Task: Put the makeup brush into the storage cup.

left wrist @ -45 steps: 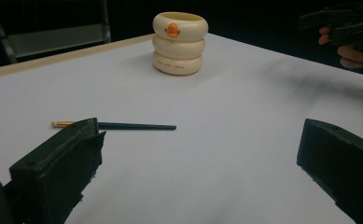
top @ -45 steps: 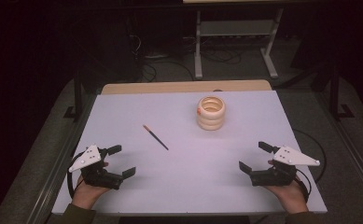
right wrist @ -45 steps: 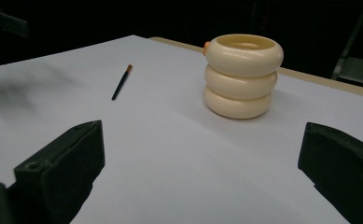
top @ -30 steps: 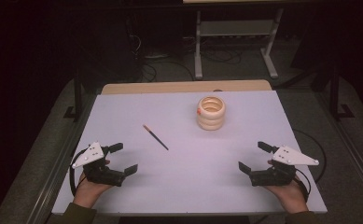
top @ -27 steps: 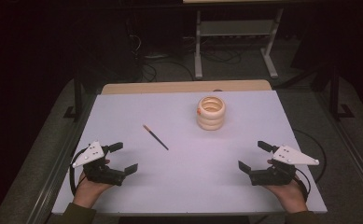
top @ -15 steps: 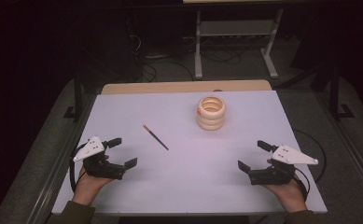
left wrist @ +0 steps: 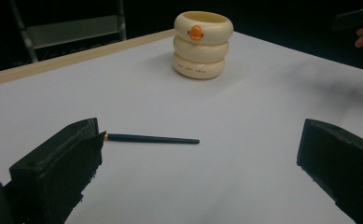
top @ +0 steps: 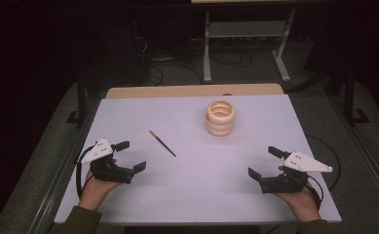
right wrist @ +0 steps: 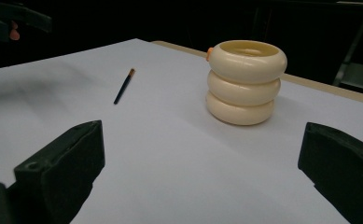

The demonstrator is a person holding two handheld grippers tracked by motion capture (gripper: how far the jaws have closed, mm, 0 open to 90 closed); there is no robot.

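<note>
White table [top: 192,195], wood strip along its far edge. Cream ringed holder [top: 220,117] stands upright right of center toward the far side, three stacked rings, small orange mark near its rim; its top is open, and what can be seen of the inside from the high view looks bare, bottom not visible. Left gripper [top: 127,157] sits low at the near left, held in a hand, jaws spread wide, nothing between them. Right gripper [top: 265,162] at the near right, also hand-held, jaws spread wide, nothing pinched. Thin dark brush [top: 162,143] lies flat on the table left of center, diagonal, well apart from the holder, near the left gripper but not touching; in the left gripper view it lies just beyond the left jaw, its gold-banded end toward that jaw. In the right gripper view the holder stands ahead between the jaws, brush farther left.
</note>
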